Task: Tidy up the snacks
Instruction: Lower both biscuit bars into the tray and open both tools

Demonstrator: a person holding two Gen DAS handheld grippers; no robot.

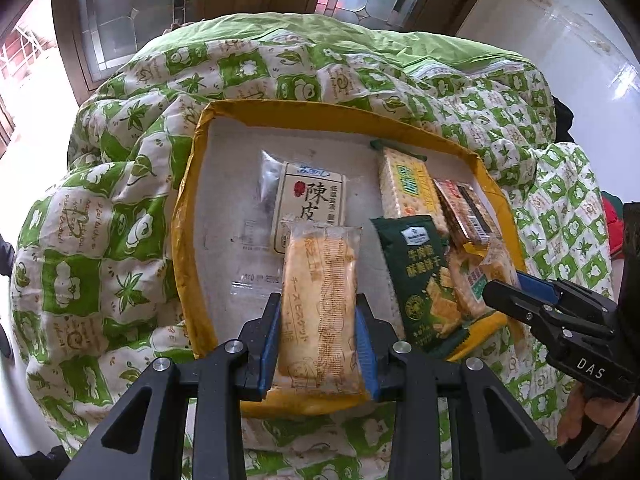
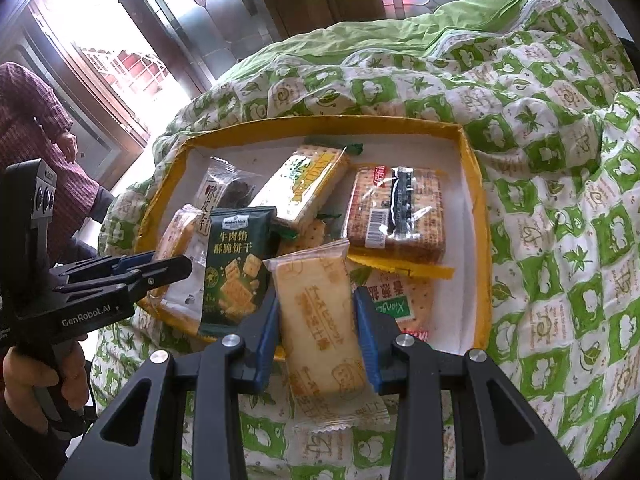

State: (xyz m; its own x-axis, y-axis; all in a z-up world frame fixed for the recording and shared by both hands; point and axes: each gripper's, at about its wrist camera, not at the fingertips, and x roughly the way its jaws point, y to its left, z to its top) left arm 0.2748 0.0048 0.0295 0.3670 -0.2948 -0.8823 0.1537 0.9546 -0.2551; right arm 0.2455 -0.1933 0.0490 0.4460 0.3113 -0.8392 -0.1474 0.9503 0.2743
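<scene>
Each tool grips its own cheese biscuit packet. The left tool is clenched on the left biscuit packet, held lengthwise over the near edge of the yellow-rimmed tray. The right tool is clenched on the right biscuit packet, also over the tray's near edge, beside the dark green cracker pack.

The main risk, as I judge it, is the tray itself: it lies on a soft, rumpled quilt with no firm worktop under it, so pressing a packet down near the edge could tip it and slide the snacks. The right half of the tray is already crowded: the cream cracker pack, the brown wafer pack and the green-label cracker pack overlap, so a packet set there may ride up and slip off. The dried peel pack leaves bare tray floor on the left, a safer landing. The thin wrappers could crush the biscuits if squeezed harder. The two tools are close and could knock together.

Beyond the tray stand wooden doors with leaded glass, and daylight comes through a window.
</scene>
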